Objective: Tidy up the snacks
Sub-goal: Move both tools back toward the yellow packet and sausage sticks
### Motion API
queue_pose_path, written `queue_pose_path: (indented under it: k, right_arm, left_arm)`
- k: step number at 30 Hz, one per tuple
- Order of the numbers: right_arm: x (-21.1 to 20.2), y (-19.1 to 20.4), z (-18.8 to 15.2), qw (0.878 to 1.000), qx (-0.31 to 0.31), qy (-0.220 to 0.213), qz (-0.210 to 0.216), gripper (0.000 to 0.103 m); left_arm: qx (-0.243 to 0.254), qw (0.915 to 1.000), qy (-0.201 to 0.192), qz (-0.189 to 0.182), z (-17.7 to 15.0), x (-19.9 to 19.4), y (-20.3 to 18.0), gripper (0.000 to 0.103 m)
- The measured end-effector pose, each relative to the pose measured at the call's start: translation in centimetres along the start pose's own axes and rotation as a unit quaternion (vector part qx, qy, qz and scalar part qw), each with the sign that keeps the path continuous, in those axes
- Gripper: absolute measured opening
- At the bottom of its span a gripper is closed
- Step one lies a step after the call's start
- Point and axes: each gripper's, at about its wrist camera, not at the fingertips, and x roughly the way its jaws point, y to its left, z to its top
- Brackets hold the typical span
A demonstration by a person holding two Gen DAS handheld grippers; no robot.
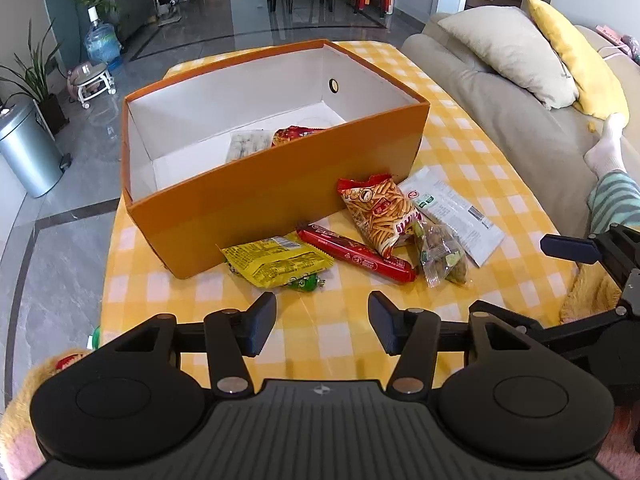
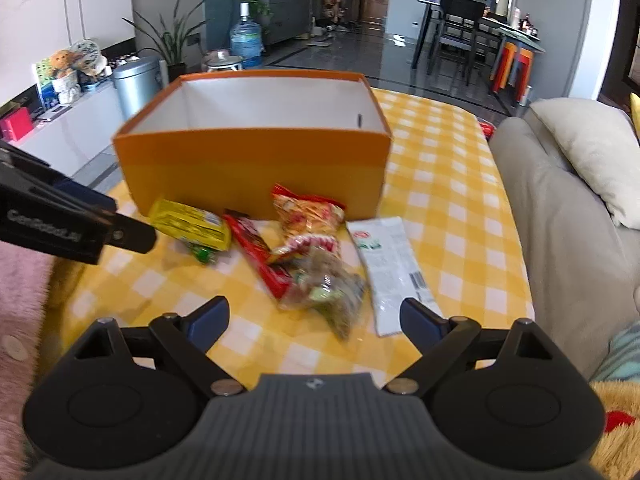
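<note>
Left gripper nearest, jaws apart, nothing between them, above the yellow checked tablecloth. Right gripper spread wide, also empty. Orange box ahead holds a pale packet and a red packet. Loose just in front of the box: yellow packet, red bar, stick-snack bag, clear nut bag, white packet. Sofa to the right.

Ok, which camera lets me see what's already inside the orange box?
The left wrist view: it looks down past the orange box rim onto two packets on its floor. The right wrist view sits lower, so the box's near wall hides its floor.
</note>
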Motion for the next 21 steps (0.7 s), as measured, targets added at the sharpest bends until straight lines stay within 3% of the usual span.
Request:
queue_pose_path:
  k: [6,11,15,19,21]
  right_arm:
    - [1.9,-1.2,-0.4,1.0,0.023,0.01,0.005,0.088]
    - [2.6,-1.1,0.1,1.0,0.027,-0.004,0.01,0.084]
    - [3.8,-1.6,0.8,0.997,0.076,0.004,0.012,0.083]
    - [5.7,-2.2,1.3,0.993,0.118,0.021,0.014,0.067]
    - [6.5,-2.2,1.2,0.992,0.121,0.028,0.014,0.065]
  left_arm:
    - [-0.003,0.9999,-0.013,-0.009,-0.1,0.9,-0.4,0.07]
    - [-0.035,0.999,-0.019,0.021,0.2,2.2,0.6,0.08]
    - [-0.078,0.9956,-0.023,0.046,0.7,3.0,2.1,0.084]
    - [-0.119,0.9917,-0.005,0.048,1.1,4.5,3.7,0.084]
    - [-0.144,0.9886,0.002,0.045,1.1,5.3,4.5,0.084]
